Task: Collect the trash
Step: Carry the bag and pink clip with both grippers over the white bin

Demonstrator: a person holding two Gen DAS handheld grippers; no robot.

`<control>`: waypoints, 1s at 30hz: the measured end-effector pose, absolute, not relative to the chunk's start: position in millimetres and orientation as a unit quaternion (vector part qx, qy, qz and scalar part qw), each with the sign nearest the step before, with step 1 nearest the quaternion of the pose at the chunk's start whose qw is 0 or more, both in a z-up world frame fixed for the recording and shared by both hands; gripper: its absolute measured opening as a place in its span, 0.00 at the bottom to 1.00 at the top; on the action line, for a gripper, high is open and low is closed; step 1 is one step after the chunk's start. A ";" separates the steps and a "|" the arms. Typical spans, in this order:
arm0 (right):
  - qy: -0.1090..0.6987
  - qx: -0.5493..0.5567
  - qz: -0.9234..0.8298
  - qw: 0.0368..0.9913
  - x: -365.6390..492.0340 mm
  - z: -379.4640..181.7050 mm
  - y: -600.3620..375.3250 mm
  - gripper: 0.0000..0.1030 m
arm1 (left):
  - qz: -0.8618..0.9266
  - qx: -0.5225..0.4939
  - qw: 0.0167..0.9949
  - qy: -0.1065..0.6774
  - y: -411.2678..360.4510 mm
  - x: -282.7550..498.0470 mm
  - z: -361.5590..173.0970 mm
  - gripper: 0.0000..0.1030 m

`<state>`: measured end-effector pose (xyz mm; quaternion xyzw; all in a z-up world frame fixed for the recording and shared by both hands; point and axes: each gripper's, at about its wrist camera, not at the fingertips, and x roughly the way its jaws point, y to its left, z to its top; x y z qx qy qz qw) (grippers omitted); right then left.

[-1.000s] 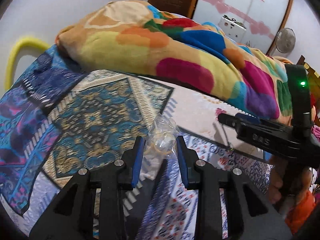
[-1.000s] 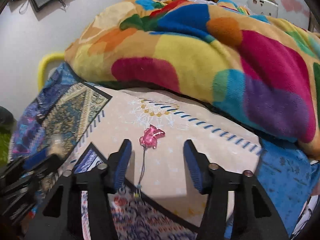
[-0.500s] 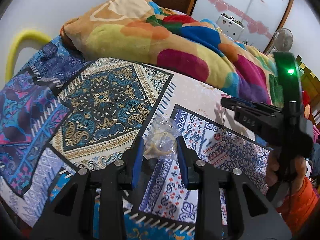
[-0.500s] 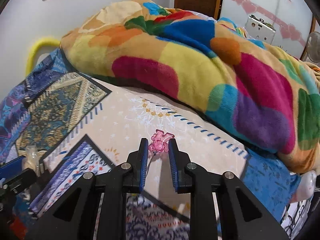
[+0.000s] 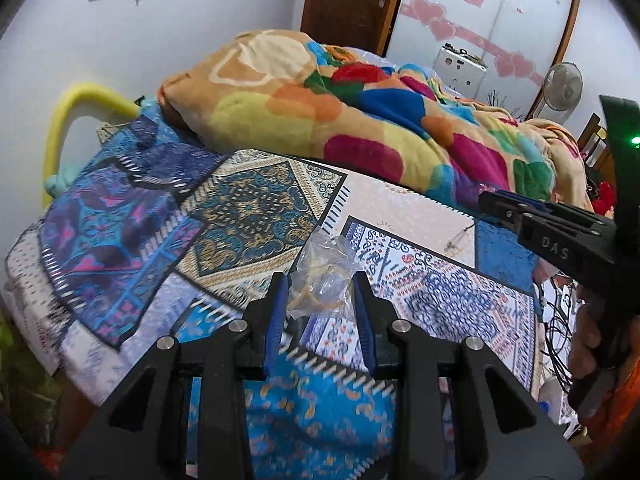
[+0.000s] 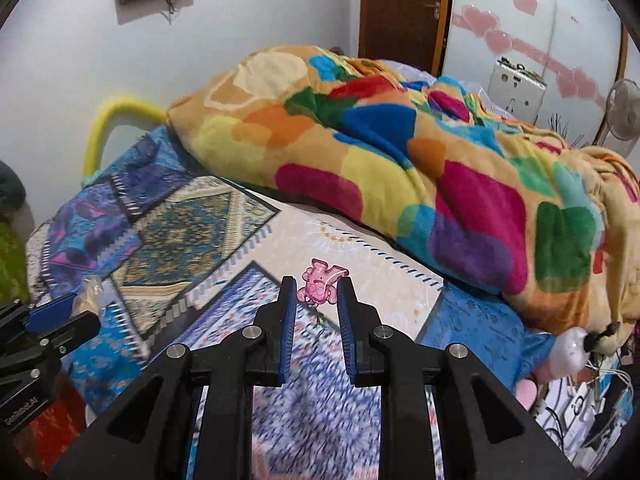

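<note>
Above the patchwork bedspread [image 5: 248, 216], near its front edge, the left gripper [image 5: 320, 304] has its jaws closed on a crumpled clear plastic bag [image 5: 322, 280]: light, soft, slippery. Beside it, the right gripper [image 6: 318, 300] pinches a pink plastic charm [image 6: 320, 282], stiff, small, by its body. Farther back lies the blanket [image 6: 400, 152].

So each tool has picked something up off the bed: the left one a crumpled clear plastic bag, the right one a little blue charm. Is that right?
Nearly. The right tool holds a pink charm, not a blue one; only the tool's pads are blue, as the right wrist view shows. The left tool does grip a crumpled clear plastic bag.
</note>
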<state>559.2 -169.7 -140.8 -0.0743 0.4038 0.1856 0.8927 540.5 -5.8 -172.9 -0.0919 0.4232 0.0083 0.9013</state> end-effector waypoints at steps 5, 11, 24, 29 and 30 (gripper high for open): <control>0.387 -0.077 0.203 0.896 523.2 -110.2 -162.8 0.18 | 0.024 -0.093 0.905 0.415 1.9 503.0 -150.4 0.31; 0.366 -0.092 0.230 0.897 477.6 -81.9 -146.7 0.18 | 0.045 -0.113 0.907 0.404 19.8 454.4 -130.1 0.31; 0.341 -0.117 0.317 0.877 372.7 -59.6 -83.7 0.18 | 0.098 -0.118 0.902 0.404 66.9 350.8 -117.7 0.31; 0.344 -0.127 0.347 0.863 340.9 -65.4 -52.5 0.18 | 0.123 -0.122 0.897 0.406 93.5 308.5 -124.0 0.31; 0.347 -0.131 0.355 0.858 334.4 -68.2 -44.6 0.18 | 0.129 -0.126 0.896 0.407 100.6 299.4 -125.7 0.31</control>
